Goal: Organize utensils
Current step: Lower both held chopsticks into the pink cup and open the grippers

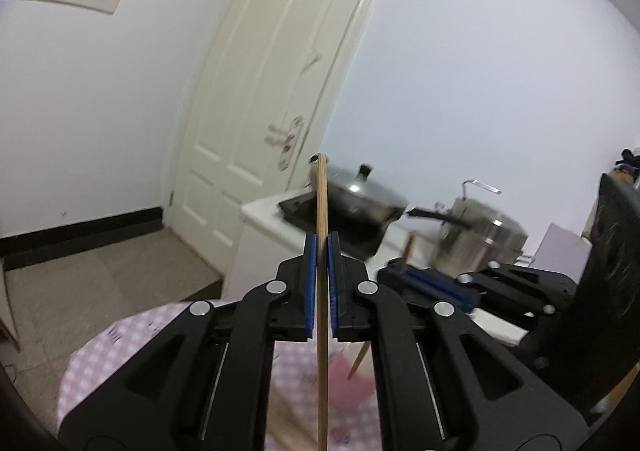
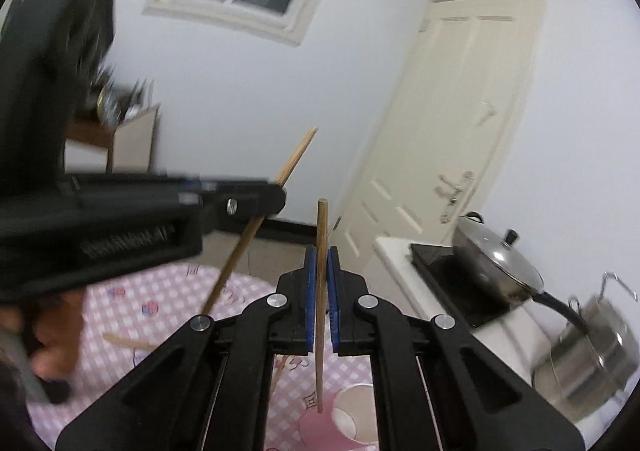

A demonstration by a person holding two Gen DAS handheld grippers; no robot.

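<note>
My left gripper is shut on a wooden chopstick that stands upright between its blue pads, raised above the pink checked tablecloth. My right gripper is shut on a second wooden chopstick, also upright. In the right wrist view the left gripper shows at the left with its chopstick slanting. In the left wrist view the right gripper shows at the right with its chopstick. Another chopstick lies on the tablecloth.
A white counter stands beyond the table with a black cooktop, a lidded pan and a steel pot. A cream door is behind it. A hand holds the left gripper's grip.
</note>
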